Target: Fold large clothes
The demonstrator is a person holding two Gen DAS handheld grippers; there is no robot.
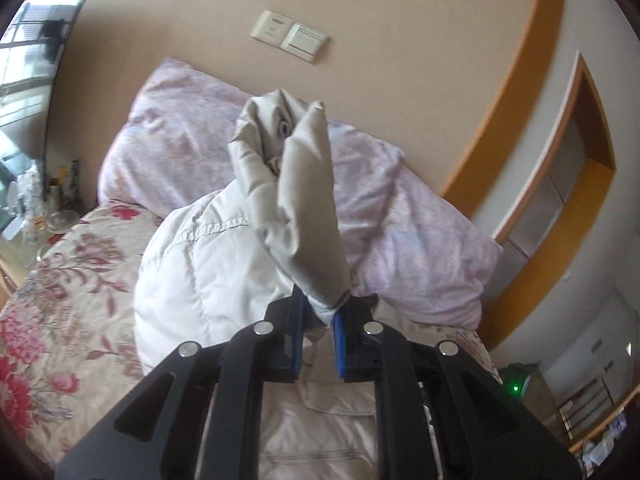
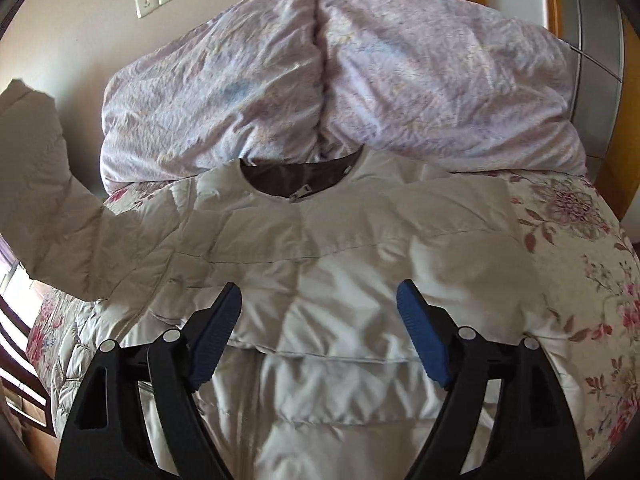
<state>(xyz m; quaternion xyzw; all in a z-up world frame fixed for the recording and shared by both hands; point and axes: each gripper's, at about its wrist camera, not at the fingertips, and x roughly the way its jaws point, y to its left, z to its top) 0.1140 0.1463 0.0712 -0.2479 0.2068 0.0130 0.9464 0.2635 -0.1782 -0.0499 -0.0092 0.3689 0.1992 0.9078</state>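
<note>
Jacket sleeve (image 1: 304, 200) in left wrist view: cuff end pinched between the blue pads of the left claw (image 1: 319, 336), sleeve lifted and standing up off the white puffer jacket (image 1: 200, 272), which lies on the floral bedspread (image 1: 52, 300) in front of the lilac duvet (image 1: 400, 216). Right wrist view: right claw (image 2: 319, 312) released, jaws spread wide over the jacket's chest, gripping nothing; jacket lies front-up, collar (image 2: 296, 182) toward the duvet, raised sleeve at far left.

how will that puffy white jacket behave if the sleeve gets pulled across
Likely floppy: the sleeve pinched in the left gripper bends and droops. The quilted jacket probably feels light for its bulk, and its smooth sheen suggests it may slip. The right gripper hovers open.
</note>
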